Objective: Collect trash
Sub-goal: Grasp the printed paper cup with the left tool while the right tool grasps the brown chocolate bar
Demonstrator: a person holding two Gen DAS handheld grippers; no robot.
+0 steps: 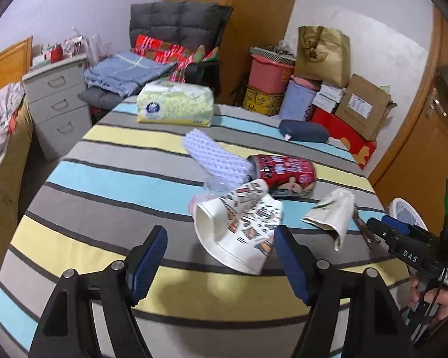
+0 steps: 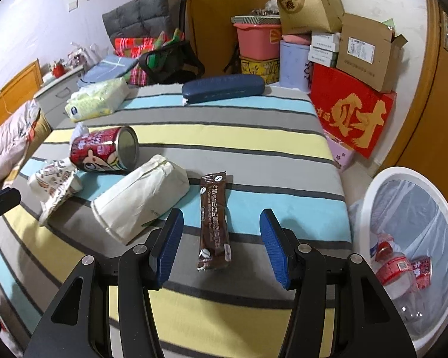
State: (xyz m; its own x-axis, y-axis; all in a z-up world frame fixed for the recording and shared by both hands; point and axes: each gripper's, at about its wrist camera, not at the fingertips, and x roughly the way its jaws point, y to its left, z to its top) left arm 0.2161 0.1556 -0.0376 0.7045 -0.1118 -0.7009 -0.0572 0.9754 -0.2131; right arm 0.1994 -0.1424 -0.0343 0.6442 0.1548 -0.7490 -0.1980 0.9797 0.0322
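Trash on the striped worktop (image 2: pixel 254 155) includes a brown sachet (image 2: pixel 213 223) lying flat between the wide-open jaws of the right hand-held gripper (image 2: pixel 221 247), and a crushed patterned paper cup (image 1: pixel 242 229) between the open, empty jaws of the left hand-held gripper (image 1: pixel 221 265). Both items appear light and easily deformed: the sachet is thin and probably slick, so pinch across its narrow width at mid-length; the cup should be taken across its flattened wall. Nearby, the white bin (image 2: pixel 373 197) stands beside the worktop.
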